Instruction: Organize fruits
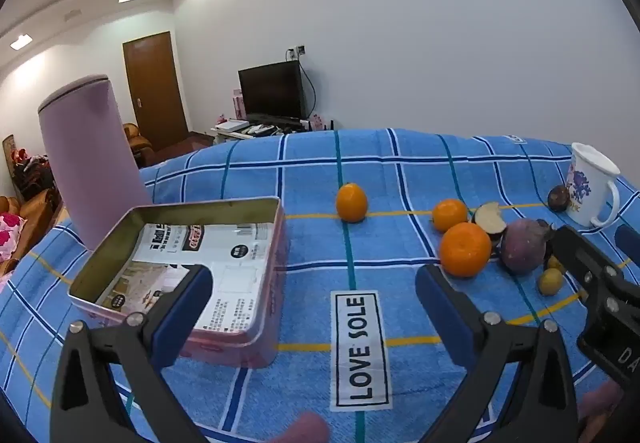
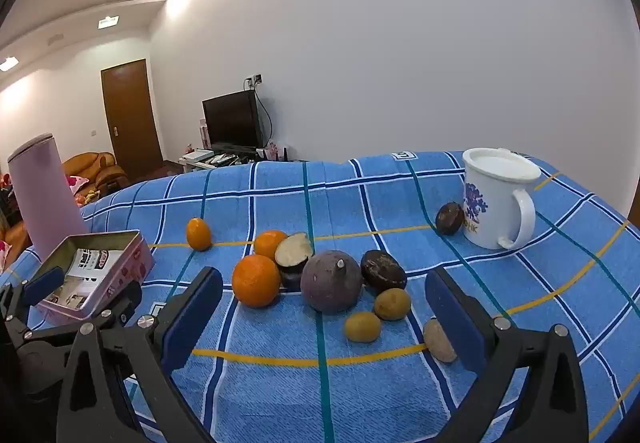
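Observation:
Fruit lies in a cluster on the blue checked cloth point(image 2: 280, 383): a large orange point(image 2: 256, 280), a second orange point(image 2: 269, 242), a cut dark fruit half point(image 2: 293, 253), a big purple fruit point(image 2: 331, 286), a dark brown fruit point(image 2: 383, 270) and three small yellow-brown fruits point(image 2: 362, 326). A small orange point(image 2: 198, 233) lies apart on the left. An open pink tin point(image 1: 188, 267) stands at the left. My left gripper point(image 1: 314, 293) is open and empty, between the tin and the large orange point(image 1: 465, 249). My right gripper point(image 2: 324, 313) is open and empty, just before the cluster.
A white lidded mug point(image 2: 498, 199) stands at the right with a dark fruit point(image 2: 449, 218) beside it. A tall pink cylinder point(image 1: 90, 159) stands behind the tin. A "LOVE SOLE" label point(image 1: 360, 349) is on the cloth. A TV point(image 1: 272, 89) and door are beyond.

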Motion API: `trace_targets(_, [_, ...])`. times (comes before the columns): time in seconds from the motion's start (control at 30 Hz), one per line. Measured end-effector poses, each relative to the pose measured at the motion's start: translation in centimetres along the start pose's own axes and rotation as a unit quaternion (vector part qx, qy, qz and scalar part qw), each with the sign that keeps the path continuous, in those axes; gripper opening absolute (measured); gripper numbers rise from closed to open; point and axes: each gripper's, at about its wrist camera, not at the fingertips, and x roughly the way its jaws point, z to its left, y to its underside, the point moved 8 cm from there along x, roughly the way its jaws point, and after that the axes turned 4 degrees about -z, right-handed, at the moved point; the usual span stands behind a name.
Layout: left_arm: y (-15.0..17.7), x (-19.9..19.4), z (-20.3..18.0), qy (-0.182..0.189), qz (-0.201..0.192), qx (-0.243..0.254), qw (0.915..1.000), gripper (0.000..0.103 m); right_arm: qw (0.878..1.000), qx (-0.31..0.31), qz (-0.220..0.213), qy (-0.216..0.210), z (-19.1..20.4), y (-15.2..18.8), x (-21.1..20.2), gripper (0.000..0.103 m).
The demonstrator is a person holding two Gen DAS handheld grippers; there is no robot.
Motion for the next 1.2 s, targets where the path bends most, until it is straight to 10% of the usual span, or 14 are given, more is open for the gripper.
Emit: trace_targets(1.2, [0.2, -0.4, -0.1, 0.018, 0.009, -0.011, 0.9997, 0.103, 1.0, -0.005, 0.004, 0.007, 0.1, 0.3, 0.2, 0.102])
